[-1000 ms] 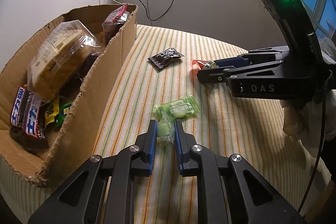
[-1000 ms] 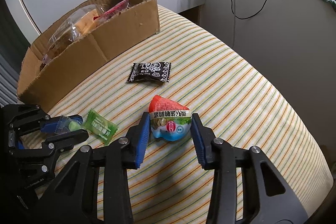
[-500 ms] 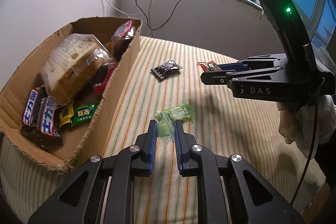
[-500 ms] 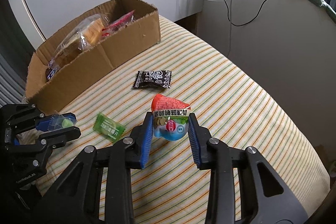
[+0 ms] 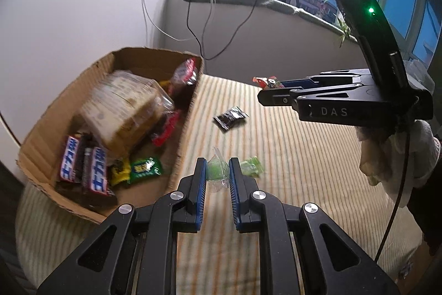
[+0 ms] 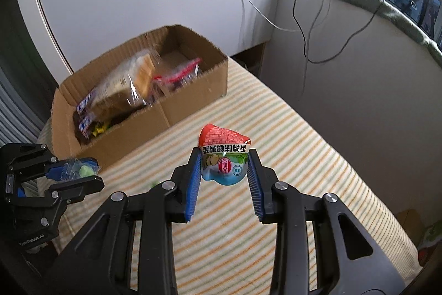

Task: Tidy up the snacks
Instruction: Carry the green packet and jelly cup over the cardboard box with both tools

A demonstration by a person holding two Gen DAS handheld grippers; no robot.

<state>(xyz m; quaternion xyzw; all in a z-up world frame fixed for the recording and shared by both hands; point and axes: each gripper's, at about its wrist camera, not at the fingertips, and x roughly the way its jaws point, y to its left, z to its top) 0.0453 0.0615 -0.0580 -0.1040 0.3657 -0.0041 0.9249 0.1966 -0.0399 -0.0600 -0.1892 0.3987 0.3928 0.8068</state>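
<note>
Two grippers hang above the striped cloth (image 5: pixel 304 162) beside the cardboard box (image 6: pixel 193 98). The left gripper (image 5: pixel 218 173) pinches a clear green candy (image 5: pixel 216 172) near the box's front wall. The right gripper (image 6: pixel 224 165) clamps a red-topped snack pouch (image 6: pixel 224 154). Another green candy (image 5: pixel 252 170) and a black packet (image 5: pixel 230 118) lie on the cloth right of the box.
</note>
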